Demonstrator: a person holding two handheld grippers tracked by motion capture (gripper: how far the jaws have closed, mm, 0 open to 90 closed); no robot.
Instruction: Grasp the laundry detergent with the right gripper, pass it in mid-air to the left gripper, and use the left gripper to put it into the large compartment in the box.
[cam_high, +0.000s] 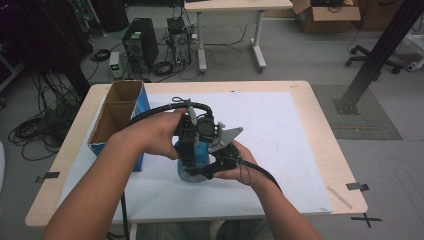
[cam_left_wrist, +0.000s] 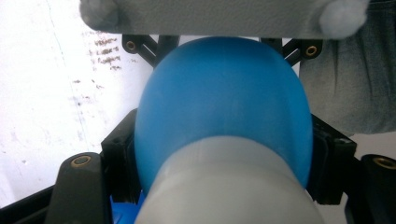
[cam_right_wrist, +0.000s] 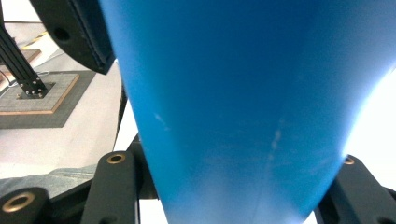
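A blue bottle (cam_high: 201, 156) stands on the white sheet near the table's front, between both hands. My left gripper (cam_high: 192, 150) comes down on it from above. In the left gripper view, the left gripper (cam_left_wrist: 224, 156) has its black pads (cam_left_wrist: 122, 156) against the sides of the blue bottle (cam_left_wrist: 224, 102), just behind its pale cap (cam_left_wrist: 224, 186). My right gripper (cam_high: 207, 170) reaches in from the right, low on the bottle. In the right gripper view, the blue bottle (cam_right_wrist: 243, 93) sits between the jaws of the right gripper (cam_right_wrist: 233, 191).
An open cardboard box (cam_high: 117, 112) with a blue side stands at the table's left. The white sheet (cam_high: 285, 130) covers most of the wooden table (cam_high: 320, 115). Beyond the far edge are computers, cables, another desk and a black post.
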